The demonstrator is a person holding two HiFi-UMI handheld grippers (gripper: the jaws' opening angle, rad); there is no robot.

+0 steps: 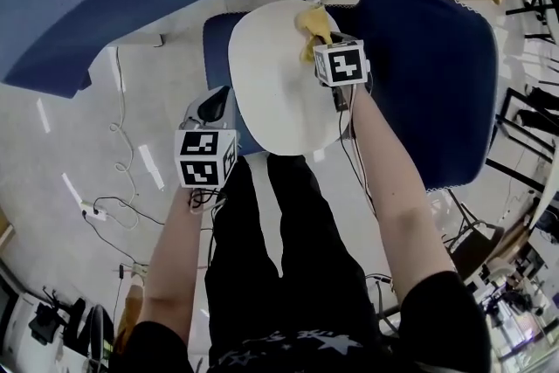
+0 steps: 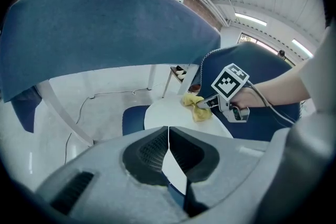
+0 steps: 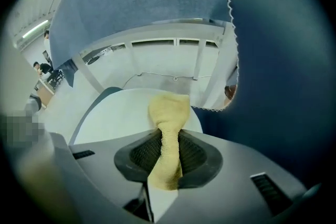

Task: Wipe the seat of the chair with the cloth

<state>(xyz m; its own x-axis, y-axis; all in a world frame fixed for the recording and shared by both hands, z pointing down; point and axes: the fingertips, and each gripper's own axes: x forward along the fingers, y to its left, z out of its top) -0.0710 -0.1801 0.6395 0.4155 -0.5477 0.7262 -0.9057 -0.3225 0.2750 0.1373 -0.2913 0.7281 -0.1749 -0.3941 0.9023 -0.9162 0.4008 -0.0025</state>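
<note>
My left gripper (image 1: pixel 212 107) hangs at the near-left rim of the round white chair seat (image 1: pixel 271 100), jaws pressed together on nothing. At the seat's far edge, my right gripper (image 3: pixel 165 152) pinches the crumpled yellow cloth (image 3: pixel 168 107), which lies on the seat. I judge the wiping is in hand; next, drag the cloth toward the near rim. The seat looks smooth. Blue padded panels (image 1: pixel 437 74) flank it, and cables (image 1: pixel 118 135) trail on the pale floor (image 1: pixel 52 153) left of it.

— Head view position?
— Set overhead, faced steeply down; the seat (image 1: pixel 271 92) is taken whole from fairly near.
— Gripper views?
— Each is aimed along its own jaws, low and close. Seat and cloth (image 2: pixel 195 106) are shared by all three.
</note>
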